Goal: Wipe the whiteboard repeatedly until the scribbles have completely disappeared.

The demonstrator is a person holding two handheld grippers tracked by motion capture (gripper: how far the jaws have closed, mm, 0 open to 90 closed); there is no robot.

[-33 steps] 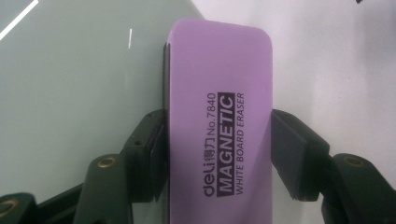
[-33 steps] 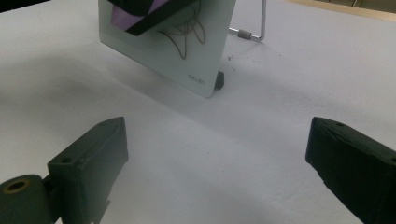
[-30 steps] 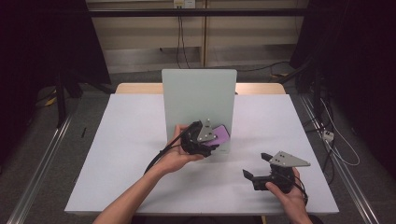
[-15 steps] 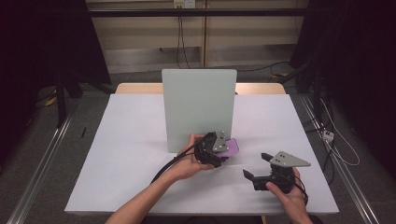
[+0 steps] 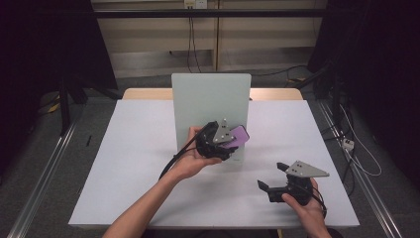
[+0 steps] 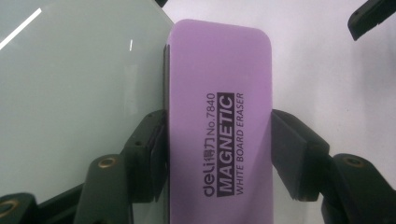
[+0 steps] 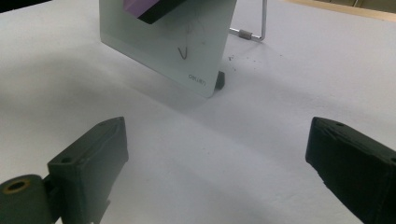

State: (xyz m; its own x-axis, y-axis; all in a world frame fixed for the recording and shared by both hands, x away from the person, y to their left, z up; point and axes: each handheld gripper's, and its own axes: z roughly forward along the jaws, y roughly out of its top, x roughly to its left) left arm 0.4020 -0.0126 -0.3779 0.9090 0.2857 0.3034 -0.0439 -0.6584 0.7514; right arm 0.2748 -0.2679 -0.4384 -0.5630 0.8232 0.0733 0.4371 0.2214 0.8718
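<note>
A pale green glass whiteboard (image 5: 210, 99) stands upright at the middle of the white table (image 5: 124, 163). My left gripper (image 5: 228, 141) is shut on a purple magnetic whiteboard eraser (image 5: 238, 134), gripping its long sides (image 6: 219, 116), and holds it at the board's front face near the lower right. In the right gripper view the eraser (image 7: 149, 9) lies against the board (image 7: 187, 51) above a dark marker stroke (image 7: 183, 52). My right gripper (image 5: 271, 177) rests at the front right of the table, open, with nothing between its fingers (image 7: 215, 154).
A wire stand (image 7: 257, 28) props the board from behind. Small dark crumbs lie on the table beside the board's foot (image 7: 220, 79). Open table surface stretches to the left and front. Dark curtains and floor cables surround the table.
The left hand carried the eraser down and to the right along the board, then back up to its lower right part. The right hand stayed still.
</note>
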